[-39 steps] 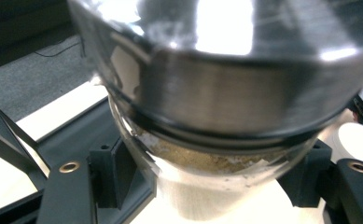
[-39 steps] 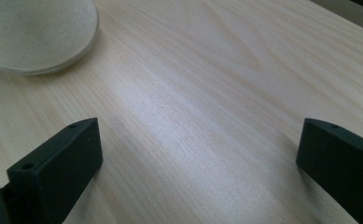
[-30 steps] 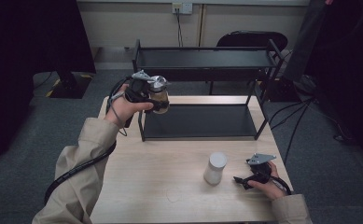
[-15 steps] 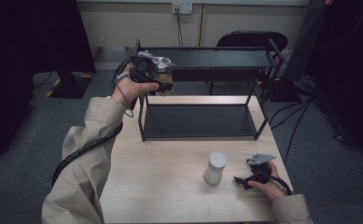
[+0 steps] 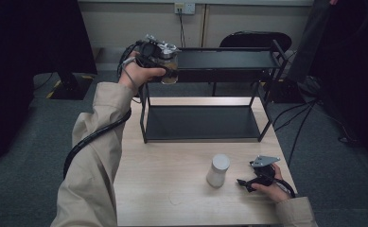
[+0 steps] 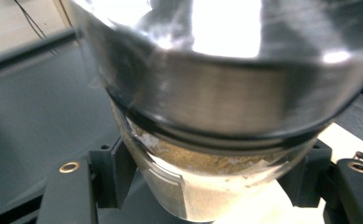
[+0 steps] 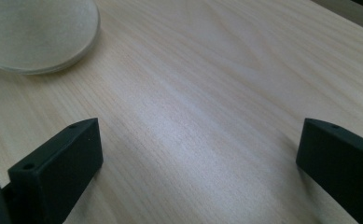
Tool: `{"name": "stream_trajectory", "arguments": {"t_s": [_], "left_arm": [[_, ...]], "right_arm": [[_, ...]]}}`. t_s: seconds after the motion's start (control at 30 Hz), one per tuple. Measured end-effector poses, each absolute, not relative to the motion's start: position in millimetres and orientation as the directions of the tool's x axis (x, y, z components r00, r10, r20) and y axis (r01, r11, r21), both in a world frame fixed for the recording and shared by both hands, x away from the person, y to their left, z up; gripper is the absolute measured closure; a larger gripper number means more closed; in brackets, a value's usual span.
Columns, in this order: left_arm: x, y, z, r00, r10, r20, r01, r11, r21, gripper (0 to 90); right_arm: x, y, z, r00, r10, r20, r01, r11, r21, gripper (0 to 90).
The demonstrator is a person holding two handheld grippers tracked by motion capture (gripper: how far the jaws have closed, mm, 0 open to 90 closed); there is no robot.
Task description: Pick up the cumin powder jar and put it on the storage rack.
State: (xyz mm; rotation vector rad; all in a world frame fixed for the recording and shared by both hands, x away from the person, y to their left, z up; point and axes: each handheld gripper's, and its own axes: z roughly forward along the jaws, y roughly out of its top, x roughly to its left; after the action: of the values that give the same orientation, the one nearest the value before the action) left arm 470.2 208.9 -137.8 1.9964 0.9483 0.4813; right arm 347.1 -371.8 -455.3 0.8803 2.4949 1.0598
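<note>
Glass jar (image 5: 169, 66) of tan powder clamped upright in left gripper (image 5: 159, 53), raised level with left end of black rack's (image 5: 229, 59) top shelf, 1 short reach away. Right gripper (image 5: 258, 176) resting on table (image 5: 172, 165), jaws apart, beside white container (image 5: 218, 170).

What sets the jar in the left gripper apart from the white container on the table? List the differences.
The jar is clear glass with a metal lid and brownish powder inside; the white container is opaque, its contents hidden. The jar is held in the air by the left gripper at the shelf's top level; the white container stands on the table, untouched, beside the open right gripper. Both are round and upright.
</note>
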Motion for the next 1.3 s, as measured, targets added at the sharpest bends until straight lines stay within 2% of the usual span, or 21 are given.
{"name": "stream_trajectory", "arguments": {"t_s": [0.27,0.5,0.63,0.9,1.3], "left_arm": [[482.9,198.6,-125.6,0.608,0.794,-0.006,0.447,-0.336,0.829,30.9],[491.4,198.8,-123.5,0.543,0.84,-0.008,0.456,-0.287,0.842,30.9],[497.6,194.7,-122.4,0.515,0.857,0.023,0.471,-0.305,0.828,30.9],[506.2,193.0,-129.3,0.463,0.886,0.003,0.479,-0.253,0.841,30.9],[520.3,185.2,-142.1,0.443,0.896,0.009,0.493,-0.252,0.833,30.9]], "right_arm": [[347.2,-372.0,-455.3,-0.771,0.636,-0.025,0.423,0.542,0.726,0.0],[347.4,-372.4,-455.4,-0.771,0.636,-0.023,0.424,0.54,0.727,0.0],[347.4,-372.3,-455.4,-0.771,0.636,-0.024,0.423,0.541,0.727,0.0],[347.2,-371.9,-455.3,-0.771,0.636,-0.026,0.423,0.542,0.726,0.0],[347.1,-371.8,-455.3,-0.771,0.636,-0.027,0.422,0.543,0.726,0.0]]}}
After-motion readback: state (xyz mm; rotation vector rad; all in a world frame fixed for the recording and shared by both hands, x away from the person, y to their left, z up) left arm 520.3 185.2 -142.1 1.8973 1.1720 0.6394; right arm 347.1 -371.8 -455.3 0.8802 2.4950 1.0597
